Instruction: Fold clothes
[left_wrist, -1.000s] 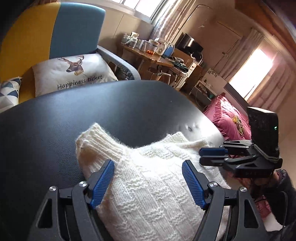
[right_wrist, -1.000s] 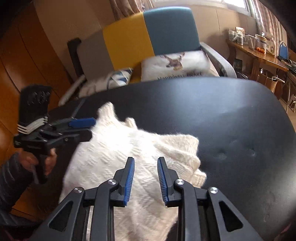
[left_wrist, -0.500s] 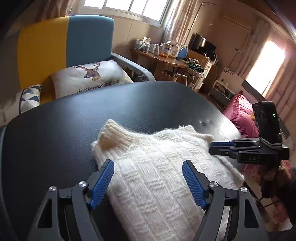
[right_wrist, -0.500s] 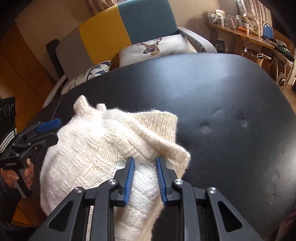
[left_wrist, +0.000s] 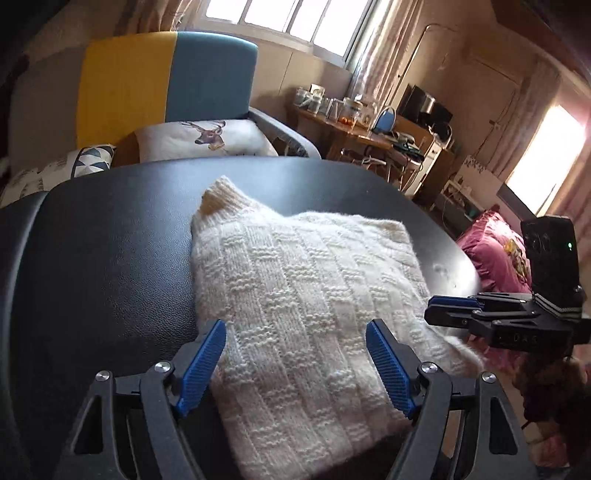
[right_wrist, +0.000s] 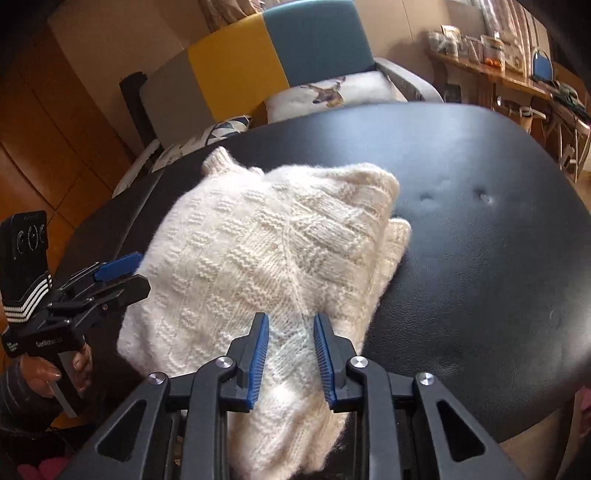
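The folded white sweater (left_wrist: 295, 295) is spread on the black desk (left_wrist: 110, 258). It is framed by the released left tongs (left_wrist: 295, 354) and grasped at its near edge by the right tongs (right_wrist: 291, 345).

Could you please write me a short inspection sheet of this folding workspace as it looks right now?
Surface: black padded table, two dimples in its top.
Job's things: cream knitted sweater folded into a rough square, its ribbed collar at the far corner; layered edges show on the side facing the bare table.
Clutter: nothing seen on the table besides the sweater.
Grippers: left gripper open wide over the sweater's near edge; right gripper jaws narrow, sweater seen between them, grip not clear.
Cables: nothing seen.
Surroundings: yellow and blue armchair with a deer cushion, crowded wooden desk, bright windows.
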